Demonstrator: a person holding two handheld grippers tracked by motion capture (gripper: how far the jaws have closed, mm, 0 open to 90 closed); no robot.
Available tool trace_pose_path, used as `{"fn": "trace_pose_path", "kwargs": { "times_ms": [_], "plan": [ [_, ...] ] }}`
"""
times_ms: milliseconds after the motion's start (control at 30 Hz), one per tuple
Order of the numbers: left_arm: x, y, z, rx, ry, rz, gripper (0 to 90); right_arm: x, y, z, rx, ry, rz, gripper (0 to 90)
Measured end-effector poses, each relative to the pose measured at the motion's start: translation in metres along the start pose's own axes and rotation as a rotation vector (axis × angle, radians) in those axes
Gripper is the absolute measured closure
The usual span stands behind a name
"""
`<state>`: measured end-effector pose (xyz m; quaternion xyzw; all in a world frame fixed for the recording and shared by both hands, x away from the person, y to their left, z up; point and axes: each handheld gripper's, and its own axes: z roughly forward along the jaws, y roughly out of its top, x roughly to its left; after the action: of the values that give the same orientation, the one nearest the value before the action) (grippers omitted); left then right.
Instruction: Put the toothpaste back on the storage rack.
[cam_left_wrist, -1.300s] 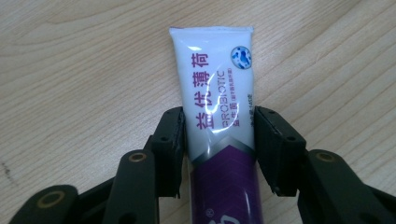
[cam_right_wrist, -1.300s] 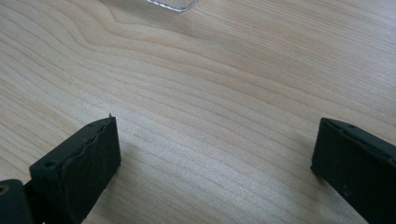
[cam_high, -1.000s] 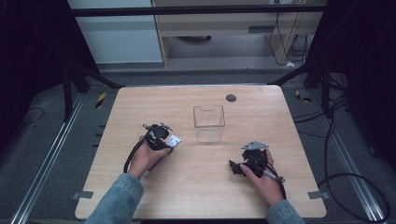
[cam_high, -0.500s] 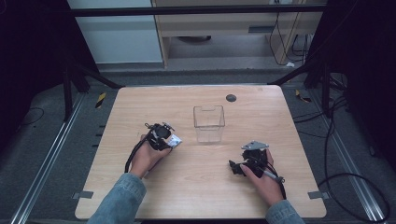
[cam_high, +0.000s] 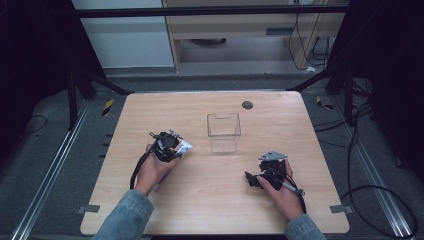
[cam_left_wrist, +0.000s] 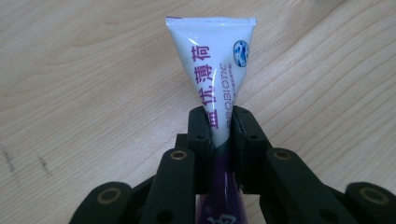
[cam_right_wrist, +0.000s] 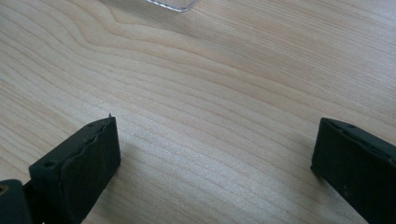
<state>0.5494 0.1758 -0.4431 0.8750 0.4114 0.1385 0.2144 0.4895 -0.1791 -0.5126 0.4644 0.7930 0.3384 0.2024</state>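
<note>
Since a second ago the left gripper's fingers have been closing, and they now press on the white tube from both sides, just above its purple lower part. From the pinch the tube widens away from the fingers to its flat crimped end, which points out over the bare wooden table; the tube's purple end runs back between the finger links. Seen from the high view, the left gripper sits under the person's left hand, with the tube's white end poking out toward the clear plastic box, which stands upright near the fingers' far side but apart from them. Farther right, the right gripper rests low over the table in the right hand, unchanged from the earlier frames. Its fingers stand wide apart with nothing but wood grain between them, and a corner of the clear box lies well ahead of the fingertips.
</note>
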Motion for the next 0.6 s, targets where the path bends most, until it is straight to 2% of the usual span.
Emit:
{"fn": "trace_pose_path", "kwargs": {
  "times_ms": [167,200,400,500,533,600],
  "plan": [
    [0.002,0.002,-0.016,-0.044,0.008,0.002,79.1,0.000,0.000,0.000,0.000,0.000,0.000,1.4],
    [0.003,0.002,-0.022,-0.070,0.010,-0.005,79.2,0.000,0.000,0.000,0.000,0.000,0.000,1.4],
    [0.008,0.003,-0.038,-0.128,0.020,-0.017,79.6,0.001,0.000,0.000,0.000,0.000,0.005,1.2],
    [0.011,0.003,-0.051,-0.177,0.021,-0.031,79.6,0.001,0.000,0.000,0.000,-0.001,0.005,1.2],
    [0.011,0.003,-0.051,-0.177,0.021,-0.031,79.6,0.001,0.000,0.000,0.000,-0.001,0.005,1.2],
    [0.012,0.004,-0.064,-0.221,0.018,-0.041,79.6,0.001,0.000,0.000,0.001,-0.002,0.006,1.1]
  ]
}}
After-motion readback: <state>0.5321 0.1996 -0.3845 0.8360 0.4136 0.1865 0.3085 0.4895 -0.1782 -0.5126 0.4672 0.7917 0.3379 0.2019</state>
